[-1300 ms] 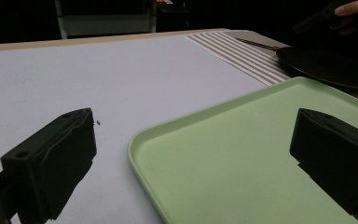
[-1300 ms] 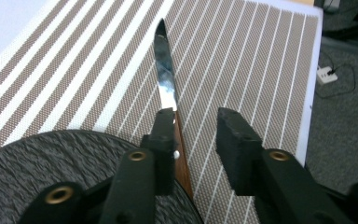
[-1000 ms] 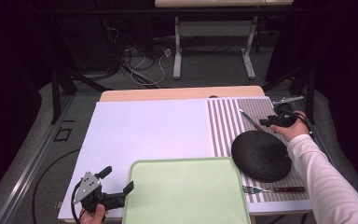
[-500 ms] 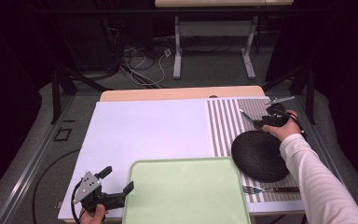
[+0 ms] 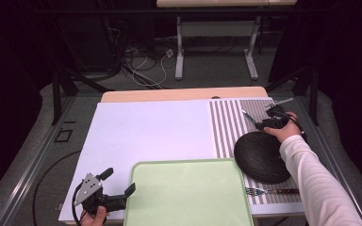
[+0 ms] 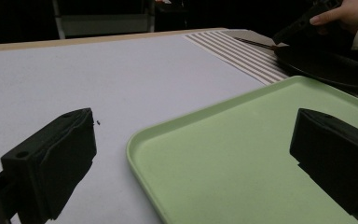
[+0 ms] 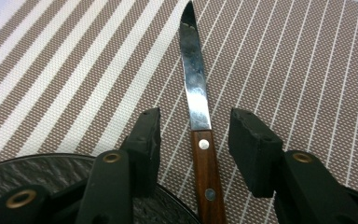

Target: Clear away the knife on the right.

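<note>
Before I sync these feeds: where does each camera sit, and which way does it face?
High view: above the table, facing forward and down; forearms, left tool, right tool.
Left gripper view: looks over the green tray; open jaws.
Right gripper view: looks down at the knife; open jaws.
Shared: black plate, all three views.

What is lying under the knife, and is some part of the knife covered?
The knife lies flat on the striped placemat, between the open right gripper's jaws. The black plate's rim hides part of the wooden handle's lower end.
</note>
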